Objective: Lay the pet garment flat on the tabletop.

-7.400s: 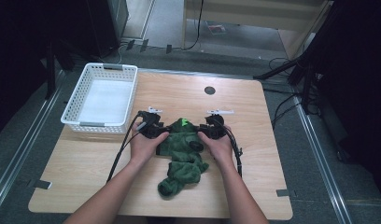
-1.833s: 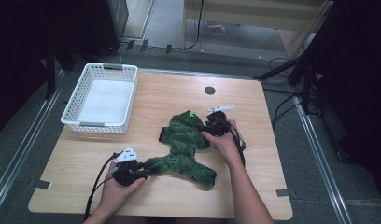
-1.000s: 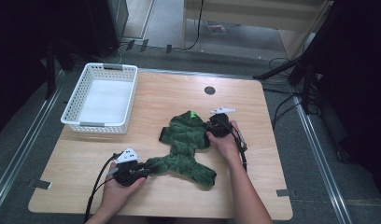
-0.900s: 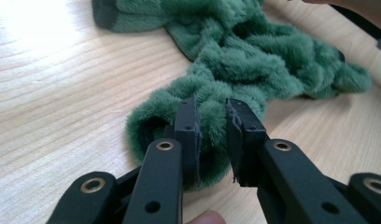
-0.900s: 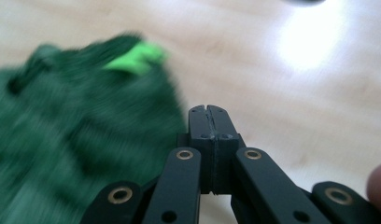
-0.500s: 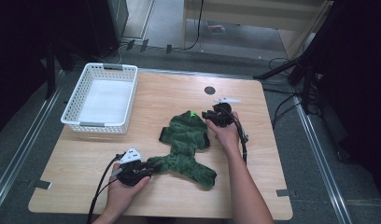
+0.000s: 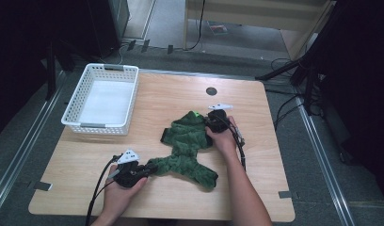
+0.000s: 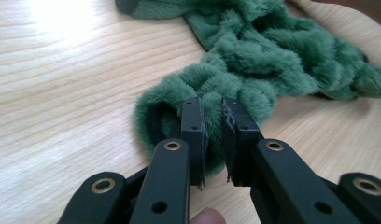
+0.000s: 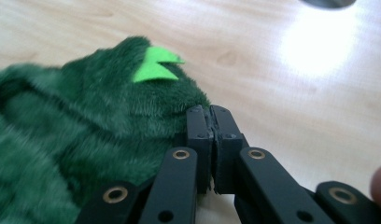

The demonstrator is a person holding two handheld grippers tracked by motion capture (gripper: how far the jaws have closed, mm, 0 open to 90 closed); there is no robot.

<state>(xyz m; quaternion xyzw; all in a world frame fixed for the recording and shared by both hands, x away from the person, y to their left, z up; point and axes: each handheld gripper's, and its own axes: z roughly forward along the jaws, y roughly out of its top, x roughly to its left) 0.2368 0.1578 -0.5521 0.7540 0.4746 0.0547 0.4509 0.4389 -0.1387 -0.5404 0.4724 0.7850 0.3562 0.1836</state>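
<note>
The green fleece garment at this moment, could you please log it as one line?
left gripper: shut on green fleece garment cuff | right gripper: shut beside its top edge, jaws just closing | white basket: apart, left | table

The right tool [image 7: 213,123] has slid to the green garment's [image 7: 188,148] upper right edge, its jaws just closing together.

A light wooden table [image 7: 148,101] with rounded corners stood on a grey floor [image 7: 180,26], with a round dark grommet hole [image 7: 211,91] near its far edge and a white slatted basket [image 7: 103,100] at its far left corner. Metal rails [image 7: 20,155] ran along both sides of the table. Black cables [image 7: 286,110] lay on the floor to the right, and pale wooden furniture [image 7: 256,9] stood beyond, with dark surroundings on either side.
</note>
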